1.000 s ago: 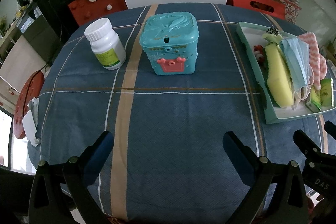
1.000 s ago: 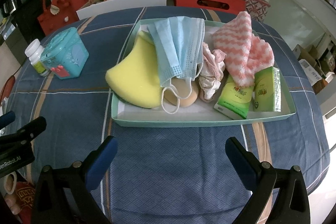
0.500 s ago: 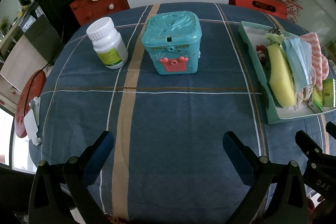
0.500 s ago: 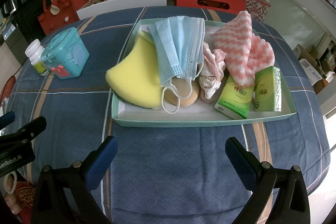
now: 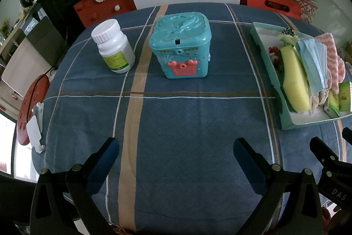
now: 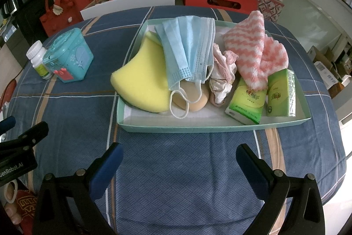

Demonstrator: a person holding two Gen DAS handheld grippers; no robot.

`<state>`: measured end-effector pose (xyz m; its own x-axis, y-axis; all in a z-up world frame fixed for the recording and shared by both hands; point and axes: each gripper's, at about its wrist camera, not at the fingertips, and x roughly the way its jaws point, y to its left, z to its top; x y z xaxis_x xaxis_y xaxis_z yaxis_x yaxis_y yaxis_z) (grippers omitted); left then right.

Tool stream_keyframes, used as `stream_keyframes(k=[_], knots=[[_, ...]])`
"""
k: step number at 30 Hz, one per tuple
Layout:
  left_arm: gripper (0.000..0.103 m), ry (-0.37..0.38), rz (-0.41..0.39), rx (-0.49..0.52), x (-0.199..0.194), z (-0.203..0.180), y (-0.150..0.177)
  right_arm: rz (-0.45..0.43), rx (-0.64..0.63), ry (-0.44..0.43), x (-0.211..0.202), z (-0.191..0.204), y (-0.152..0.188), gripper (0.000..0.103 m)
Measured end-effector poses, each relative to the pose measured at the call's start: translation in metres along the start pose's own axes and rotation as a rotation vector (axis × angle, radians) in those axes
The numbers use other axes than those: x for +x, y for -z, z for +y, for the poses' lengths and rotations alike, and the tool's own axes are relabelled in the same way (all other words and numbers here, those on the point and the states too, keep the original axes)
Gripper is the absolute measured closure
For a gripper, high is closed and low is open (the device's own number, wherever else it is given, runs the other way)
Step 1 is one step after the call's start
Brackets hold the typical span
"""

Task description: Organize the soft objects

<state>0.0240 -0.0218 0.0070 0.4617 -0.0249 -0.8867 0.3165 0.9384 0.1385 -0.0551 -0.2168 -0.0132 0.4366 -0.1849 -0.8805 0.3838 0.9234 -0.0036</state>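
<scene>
Both of my grippers hang wide open above the blue plaid tablecloth [image 5: 187, 124], holding nothing and touching nothing.

Left wrist view: my left gripper [image 5: 176, 158] shows 2 blue-padded fingers spread far apart. Ahead stand a white pill bottle [image 5: 113, 46] and, just beside it, a teal lidded box [image 5: 181, 44], both upright. At the right edge is the pale green tray [image 5: 267, 63] with the soft things heaped inside. Compared with 1 second ago, bottle and box sit a little further right in this view and the tray has slid toward the edge.

Right wrist view: my right gripper [image 6: 179, 160] faces the tray [image 6: 211, 127] squarely, unchanged from before. Only here can each item be told: a yellow sponge [image 6: 142, 80], a blue face mask [image 6: 188, 50] draped over it, a round beige puff [image 6: 195, 98], a crumpled pink cloth [image 6: 221, 74], a pink zigzag towel [image 6: 253, 47] and 2 green tissue packs [image 6: 247, 101].
</scene>
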Motion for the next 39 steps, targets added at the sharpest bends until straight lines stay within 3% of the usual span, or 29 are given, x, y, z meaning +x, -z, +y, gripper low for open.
stream_keyframes(k=[39], knots=[[0.0,-0.017,-0.011,0.023,-0.0039,-0.0044,-0.0011,0.0,0.002,0.001,-0.0001,0.0009,0.0003,0.0]])
